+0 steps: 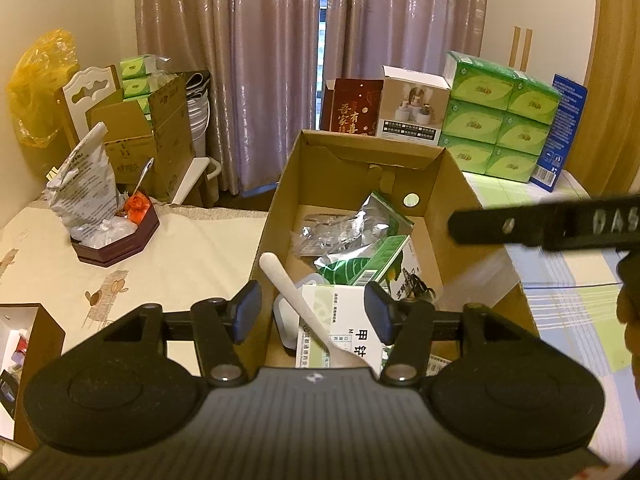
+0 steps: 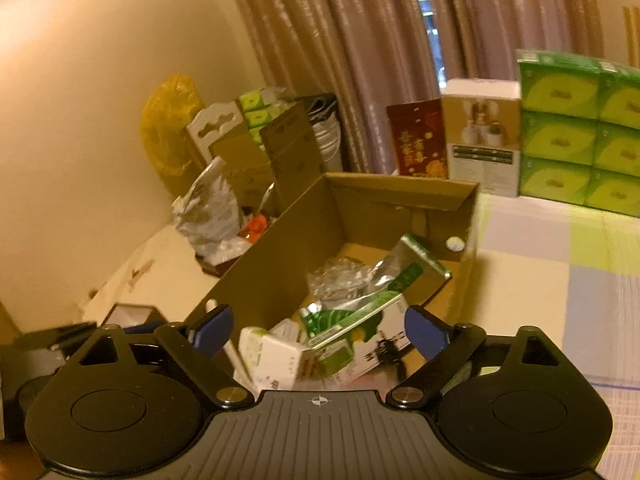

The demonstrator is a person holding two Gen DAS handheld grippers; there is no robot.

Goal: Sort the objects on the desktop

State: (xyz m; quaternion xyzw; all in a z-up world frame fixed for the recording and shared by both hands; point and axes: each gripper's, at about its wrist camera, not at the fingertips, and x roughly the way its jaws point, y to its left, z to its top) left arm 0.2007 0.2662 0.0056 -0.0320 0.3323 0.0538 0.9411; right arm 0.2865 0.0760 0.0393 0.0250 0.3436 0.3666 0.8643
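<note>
Both grippers hover over the cardboard box (image 1: 360, 184), left gripper (image 1: 312, 312) and right gripper (image 2: 318, 332) each with jaws spread, holding nothing. I'd drop straight onto the white spoon (image 1: 296, 300) leaning at the box's near-left corner, pinching mid-handle. Only the left view shows the maroon tray (image 1: 120, 236) left of the box clearly.

A lived-in room at home, used partly for storage.

Long mauve curtains (image 1: 256, 60) cover the window, a printed cloth covers the desk (image 1: 168, 248), and stacked green tissue packs (image 1: 500, 116), an open cardboard box (image 1: 360, 184) of household packets, a yellow plastic bag (image 1: 40, 84) and a white carved chair back (image 1: 90, 88) crowd the walls.
</note>
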